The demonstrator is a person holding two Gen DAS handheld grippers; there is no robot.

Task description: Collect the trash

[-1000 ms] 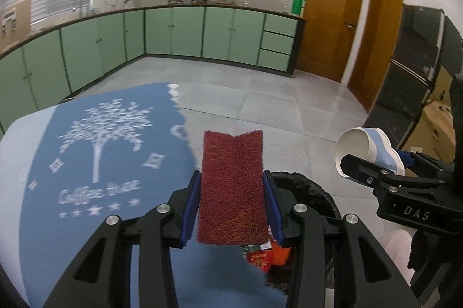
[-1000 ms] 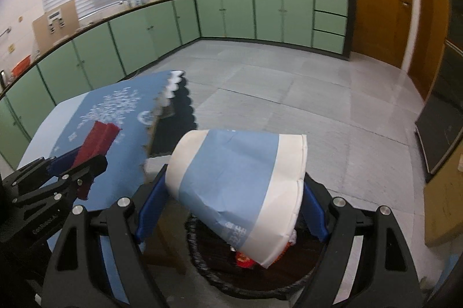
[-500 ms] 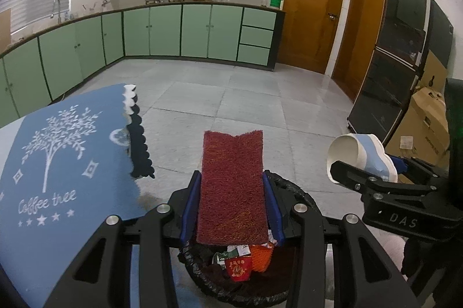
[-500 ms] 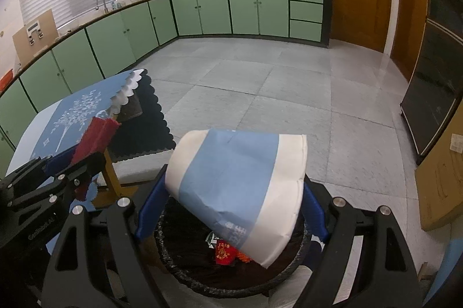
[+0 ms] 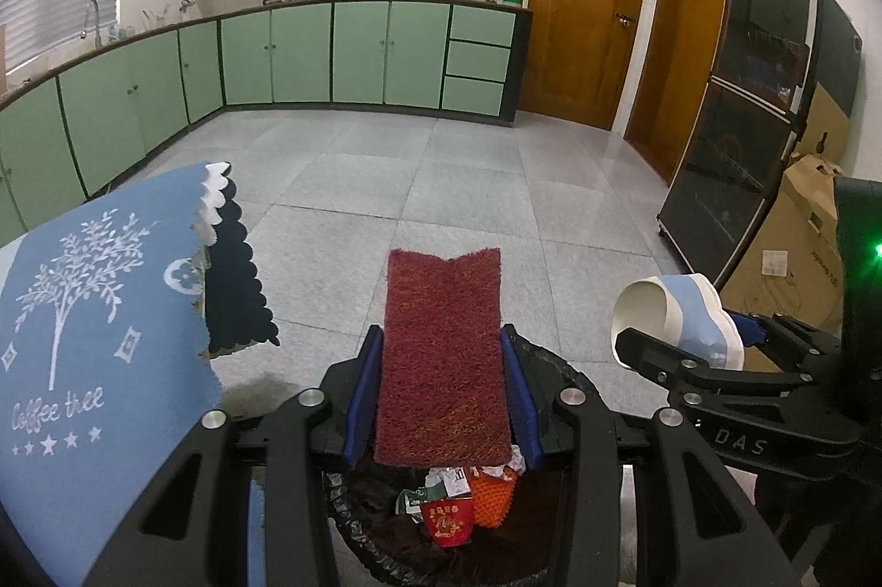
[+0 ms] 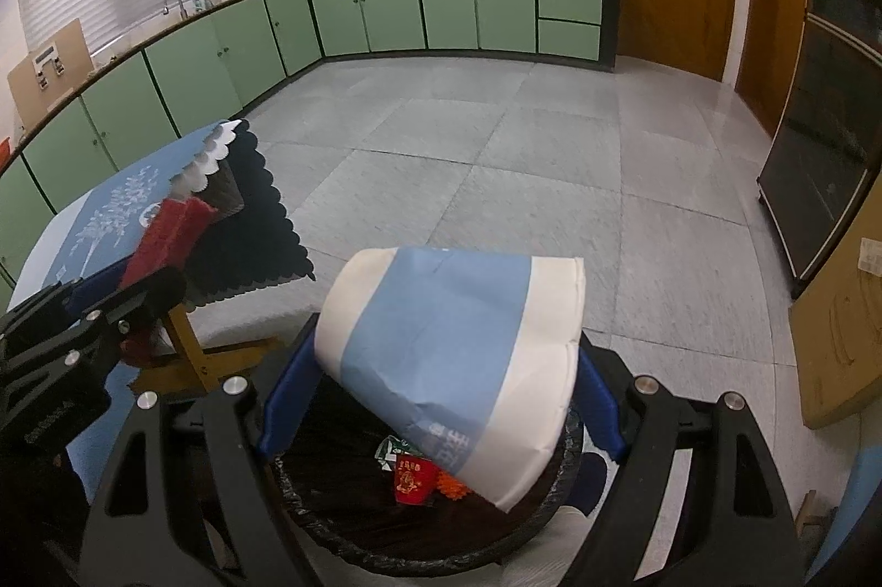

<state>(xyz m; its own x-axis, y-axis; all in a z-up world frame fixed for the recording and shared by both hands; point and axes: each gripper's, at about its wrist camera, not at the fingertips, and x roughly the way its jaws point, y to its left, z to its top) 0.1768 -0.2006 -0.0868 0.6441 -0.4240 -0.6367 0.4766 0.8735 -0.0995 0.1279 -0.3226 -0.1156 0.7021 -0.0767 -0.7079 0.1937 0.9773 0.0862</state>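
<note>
My left gripper (image 5: 441,399) is shut on a dark red scouring pad (image 5: 444,350) and holds it over the near rim of a black-lined trash bin (image 5: 557,366). The bin holds a red cup (image 5: 446,523) and an orange scrap (image 5: 493,499). My right gripper (image 6: 441,394) is shut on a crushed blue and white paper cup (image 6: 457,355), tilted over the bin (image 6: 331,493). The cup also shows in the left wrist view (image 5: 675,314), right of the pad. The pad shows in the right wrist view (image 6: 165,234) at the left.
A table with a blue "Coffee tree" cloth (image 5: 82,311) stands left of the bin, on a wooden leg (image 6: 190,344). Green cabinets (image 5: 331,52) line the far wall. A black glass cabinet (image 5: 738,157) and cardboard boxes (image 5: 799,234) stand at the right. Grey tiled floor (image 5: 468,179) lies ahead.
Both grippers have moved right, off the table and over the trash bin, still holding the pad and the cup. The bin's contents have come into view.
</note>
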